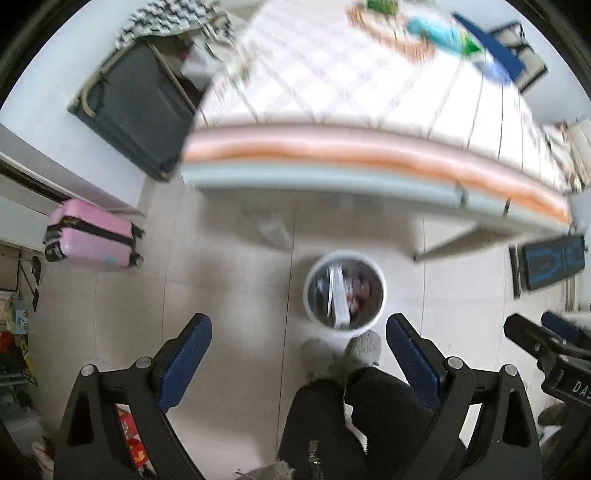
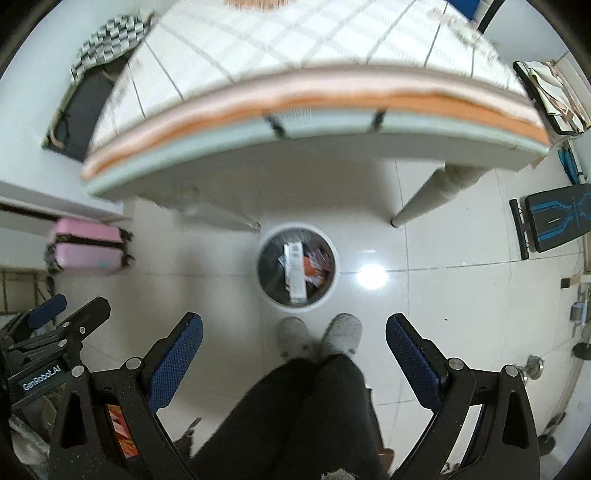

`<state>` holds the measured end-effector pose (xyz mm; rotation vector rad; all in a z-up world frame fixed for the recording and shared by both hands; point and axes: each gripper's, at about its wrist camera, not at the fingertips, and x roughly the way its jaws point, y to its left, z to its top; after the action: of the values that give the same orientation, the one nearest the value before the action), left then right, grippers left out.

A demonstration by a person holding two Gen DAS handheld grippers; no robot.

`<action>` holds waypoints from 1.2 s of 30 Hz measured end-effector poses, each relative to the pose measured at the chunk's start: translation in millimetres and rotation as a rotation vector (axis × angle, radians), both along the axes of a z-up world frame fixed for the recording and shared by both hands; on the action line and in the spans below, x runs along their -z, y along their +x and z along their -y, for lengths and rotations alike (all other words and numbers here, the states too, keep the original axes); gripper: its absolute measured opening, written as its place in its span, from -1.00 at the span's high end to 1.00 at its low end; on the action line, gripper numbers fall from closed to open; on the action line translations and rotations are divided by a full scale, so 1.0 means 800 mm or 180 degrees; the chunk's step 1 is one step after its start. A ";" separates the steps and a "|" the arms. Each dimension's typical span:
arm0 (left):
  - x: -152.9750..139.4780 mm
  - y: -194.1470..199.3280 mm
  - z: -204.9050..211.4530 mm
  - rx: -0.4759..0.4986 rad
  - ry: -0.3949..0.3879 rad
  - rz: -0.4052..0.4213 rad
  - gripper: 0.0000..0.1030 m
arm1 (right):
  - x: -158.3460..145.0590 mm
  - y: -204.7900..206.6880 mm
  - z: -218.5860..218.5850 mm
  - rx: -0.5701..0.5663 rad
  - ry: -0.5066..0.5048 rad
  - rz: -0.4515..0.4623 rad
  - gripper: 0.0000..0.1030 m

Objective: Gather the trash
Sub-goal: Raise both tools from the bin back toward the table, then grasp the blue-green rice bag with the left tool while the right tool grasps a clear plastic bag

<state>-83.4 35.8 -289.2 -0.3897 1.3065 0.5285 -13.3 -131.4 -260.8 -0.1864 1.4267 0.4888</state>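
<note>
Both of my tools, the left hand-held gripper (image 1: pixel 299 354) and right hand-held gripper (image 2: pixel 294 347), are hanging spread apart and empty. The trash bin (image 2: pixel 297 268) is sitting on the floor (image 2: pixel 443 295) beyond my feet (image 2: pixel 321 336), below the tabletop (image 2: pixel 314 122) front edge; I'm judging I should lift toward the litter (image 1: pixel 439 33) at its far edge.

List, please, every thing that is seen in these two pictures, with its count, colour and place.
trash bin: one, white, on the floor before the feet, holding a white box and wrappers
table: one, checked cloth, behind the bin
suitcase: one, pink, left on the floor
bench: one, black and blue, right
feet: two, grey slippers, near the bin
left gripper: one, black with blue pads, open
right gripper: one, same colours, open
</note>
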 end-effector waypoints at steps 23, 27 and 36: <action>-0.029 0.471 -0.115 -0.0614 -0.0279 0.0275 -0.98 | -0.032 0.638 -0.010 0.0991 0.0082 0.0139 -0.94; 0.008 0.549 -0.113 -0.0762 -0.0859 0.0385 -0.91 | -0.001 0.700 -0.027 0.0970 0.0127 0.0035 -0.78; 0.052 0.644 -0.135 -0.1239 -0.1262 0.0361 0.35 | 0.023 0.718 -0.051 0.0888 0.0033 0.0092 0.08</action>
<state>431.8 143.8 -331.2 -1.0030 1.2279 0.5597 561.5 -90.9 -279.6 0.0149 1.3953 0.2631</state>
